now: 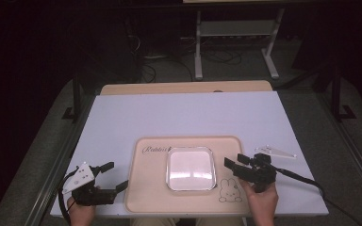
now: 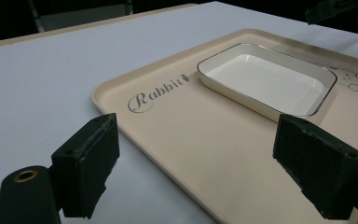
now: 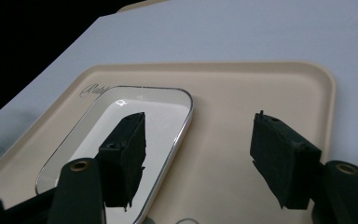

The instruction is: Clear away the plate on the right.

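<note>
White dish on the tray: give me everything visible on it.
The white dish is a shallow rectangular dish with rounded corners, glossy like glazed ceramic or enamel, with a thin dark line along its rim. It is empty and sits flat and upright near the middle of the beige tray, between the "Rabbit" lettering and the rabbit drawing. Only the tray touches it. The right gripper hangs open at its right edge, not gripping it.

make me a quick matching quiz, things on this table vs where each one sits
Things:
1. white dish
2. beige tray
3. left tongs
4. clear plastic piece

Places:
a. on the white table, right of the tray
b. in the middle of the tray
c. open, at the tray's left edge
d. flat on the white table

Pairs: 1-b, 2-d, 3-c, 4-a
</note>
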A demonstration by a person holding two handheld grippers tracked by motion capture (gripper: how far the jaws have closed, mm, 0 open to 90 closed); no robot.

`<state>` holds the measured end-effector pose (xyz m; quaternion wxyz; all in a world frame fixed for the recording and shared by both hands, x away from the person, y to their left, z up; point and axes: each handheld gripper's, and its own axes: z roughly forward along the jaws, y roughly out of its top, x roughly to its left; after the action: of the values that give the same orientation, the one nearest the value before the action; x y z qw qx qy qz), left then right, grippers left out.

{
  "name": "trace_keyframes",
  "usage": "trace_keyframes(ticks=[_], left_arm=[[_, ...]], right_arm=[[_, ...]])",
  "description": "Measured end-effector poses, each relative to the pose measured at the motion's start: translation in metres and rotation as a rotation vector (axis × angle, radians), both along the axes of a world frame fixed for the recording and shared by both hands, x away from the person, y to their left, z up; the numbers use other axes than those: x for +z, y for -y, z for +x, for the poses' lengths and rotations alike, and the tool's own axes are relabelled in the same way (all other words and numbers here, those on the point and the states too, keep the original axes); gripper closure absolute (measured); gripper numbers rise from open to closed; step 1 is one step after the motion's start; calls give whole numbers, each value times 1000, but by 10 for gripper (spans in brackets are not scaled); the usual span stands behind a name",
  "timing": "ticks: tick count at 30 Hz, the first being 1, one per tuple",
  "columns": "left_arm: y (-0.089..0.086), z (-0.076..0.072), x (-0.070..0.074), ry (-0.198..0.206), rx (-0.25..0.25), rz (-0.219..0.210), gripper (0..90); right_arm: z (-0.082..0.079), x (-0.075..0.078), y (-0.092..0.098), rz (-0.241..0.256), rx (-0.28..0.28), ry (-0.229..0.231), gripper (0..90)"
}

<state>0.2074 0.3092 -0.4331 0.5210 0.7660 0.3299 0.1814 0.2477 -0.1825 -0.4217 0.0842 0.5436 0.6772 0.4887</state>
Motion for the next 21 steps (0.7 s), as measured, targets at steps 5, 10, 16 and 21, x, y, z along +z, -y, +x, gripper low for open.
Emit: trace_keyframes(ticks=[5, 10, 16, 21], left_arm=[[0, 0, 0, -1, 1, 1, 140], [0, 0, 0, -3, 0, 0, 140], [1, 1, -1, -9, -1, 8, 140], [1, 2, -2, -11, 2, 9, 140]], right_arm=[[4, 3, 4, -16, 13, 44, 330], [8, 5, 7, -44, 25, 90, 291], [12, 11, 15, -76, 35, 158, 273], [12, 16, 22, -115, 52, 219, 248]])
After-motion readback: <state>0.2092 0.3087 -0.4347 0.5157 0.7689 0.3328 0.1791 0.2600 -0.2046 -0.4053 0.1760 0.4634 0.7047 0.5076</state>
